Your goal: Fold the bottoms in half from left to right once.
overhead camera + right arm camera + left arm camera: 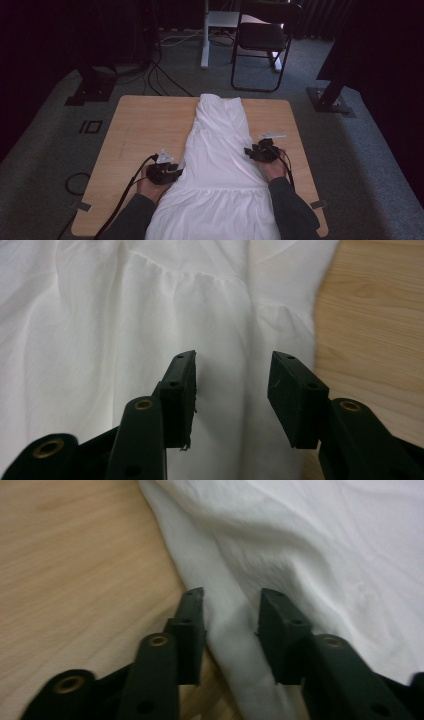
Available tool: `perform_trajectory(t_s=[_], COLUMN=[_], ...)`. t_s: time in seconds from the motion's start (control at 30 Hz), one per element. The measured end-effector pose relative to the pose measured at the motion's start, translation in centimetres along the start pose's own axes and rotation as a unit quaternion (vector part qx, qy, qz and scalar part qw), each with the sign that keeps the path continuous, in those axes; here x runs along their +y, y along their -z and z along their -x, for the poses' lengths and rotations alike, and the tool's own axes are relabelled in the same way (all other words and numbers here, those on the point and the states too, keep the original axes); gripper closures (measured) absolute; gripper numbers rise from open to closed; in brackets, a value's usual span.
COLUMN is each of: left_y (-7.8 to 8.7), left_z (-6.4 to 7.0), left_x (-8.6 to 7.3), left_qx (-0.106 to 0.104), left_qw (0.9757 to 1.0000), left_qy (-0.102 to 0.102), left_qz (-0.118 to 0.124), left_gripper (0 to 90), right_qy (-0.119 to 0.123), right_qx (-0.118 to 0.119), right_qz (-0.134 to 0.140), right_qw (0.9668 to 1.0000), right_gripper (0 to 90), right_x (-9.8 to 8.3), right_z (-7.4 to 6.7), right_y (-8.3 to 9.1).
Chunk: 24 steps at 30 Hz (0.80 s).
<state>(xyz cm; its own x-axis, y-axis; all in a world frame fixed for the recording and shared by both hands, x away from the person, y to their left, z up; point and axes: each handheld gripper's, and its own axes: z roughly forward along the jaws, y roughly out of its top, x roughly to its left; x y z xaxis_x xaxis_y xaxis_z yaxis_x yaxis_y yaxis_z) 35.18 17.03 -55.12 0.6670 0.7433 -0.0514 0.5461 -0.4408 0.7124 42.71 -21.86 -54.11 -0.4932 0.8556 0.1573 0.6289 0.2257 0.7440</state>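
Note:
A white dress [220,165] lies flat down the middle of the wooden table [145,125], its narrow top at the far end and its wide skirt reaching the near edge. My left gripper [176,169] rests at the dress's left side. In the left gripper view its jaws [231,597] stand apart astride the folded cloth edge [230,630], and the pads do not visibly press it. My right gripper [250,151] is at the dress's right side. In the right gripper view its jaws [232,360] are open over the gathered cloth [100,315], close to the edge.
Bare wood [75,570] flanks the dress on both sides [380,315]. Behind the table on the grey carpet stand a black chair [262,37], a white desk leg [204,35], black stand feet [92,87] and loose cables [160,80].

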Motion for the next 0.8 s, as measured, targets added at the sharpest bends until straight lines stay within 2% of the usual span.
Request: perform_trajectory(t_s=[0.03,0.1,0.13,0.17,0.2,0.27,0.3,0.37,0.43,0.5,0.57,0.67,0.8], left_y=[-0.1,-0.1,-0.1,-0.1,-0.1,0.0,-0.1,0.0,0.1,0.2,0.5,1.0,2.0], left_z=[0.1,0.2,0.2,0.3,0.3,0.4,0.5,0.6,0.7,0.8,0.9,1.2,1.9], left_x=[-0.1,-0.1,-0.1,-0.1,-0.1,-0.1,-0.1,-0.1,-0.1,-0.2,-0.3,-0.8,-2.1], left_qx=[-0.002,-0.01,-0.015,-0.016,-0.014,-0.011,-0.01,-0.004,0.003,0.007,0.013,0.014,0.007], left_qw=[1.0,0.9999,0.9999,0.9998,0.9999,0.9999,0.9999,0.9998,0.9997,0.9996,0.9992,0.9992,0.9994], left_qy=[-0.004,-0.007,-0.008,-0.009,-0.01,-0.011,-0.011,-0.016,-0.023,-0.027,-0.035,-0.033,-0.031], left_qz=[0.0,-0.001,-0.002,-0.001,-0.002,-0.004,-0.002,-0.005,-0.006,-0.01,-0.014,-0.016,-0.013], left_gripper=[69.0,76.8,81.6,84.5,86.6,87.6,87.8,88.1,88.2,88.3,88.3,88.4,88.4], right_qy=[0.0,0.006,0.015,0.027,0.031,0.02,0.017,0.024,0.001,0.005,0.003,-0.002,0.01], right_qx=[0.002,0.009,0.004,-0.01,-0.027,-0.051,-0.069,-0.117,-0.107,-0.102,-0.091,-0.084,-0.079], right_qz=[0.001,-0.014,-0.028,-0.035,-0.031,0.001,0.015,0.026,0.013,-0.003,-0.009,-0.007,-0.013], right_qw=[1.0,0.9998,0.9995,0.999,0.9987,0.9985,0.9973,0.9925,0.9942,0.9947,0.9958,0.9964,0.9967], right_gripper=[54.9,69.6,79.4,86.2,88.7,89.2,89.2,89.2,89.1,88.9,88.7,88.7,88.7], right_x=[0.1,0.1,0.0,0.0,0.0,0.1,0.1,-0.2,-1.0,-2.0,-2.7,-2.8,-3.3], right_z=[-0.1,-0.2,-0.3,-0.4,-0.4,0.0,0.3,0.9,2.0,2.3,2.3,2.2,1.3], right_y=[-0.3,-1.0,-1.2,-1.2,-0.9,0.6,1.4,2.3,2.2,1.7,1.2,1.3,1.7])
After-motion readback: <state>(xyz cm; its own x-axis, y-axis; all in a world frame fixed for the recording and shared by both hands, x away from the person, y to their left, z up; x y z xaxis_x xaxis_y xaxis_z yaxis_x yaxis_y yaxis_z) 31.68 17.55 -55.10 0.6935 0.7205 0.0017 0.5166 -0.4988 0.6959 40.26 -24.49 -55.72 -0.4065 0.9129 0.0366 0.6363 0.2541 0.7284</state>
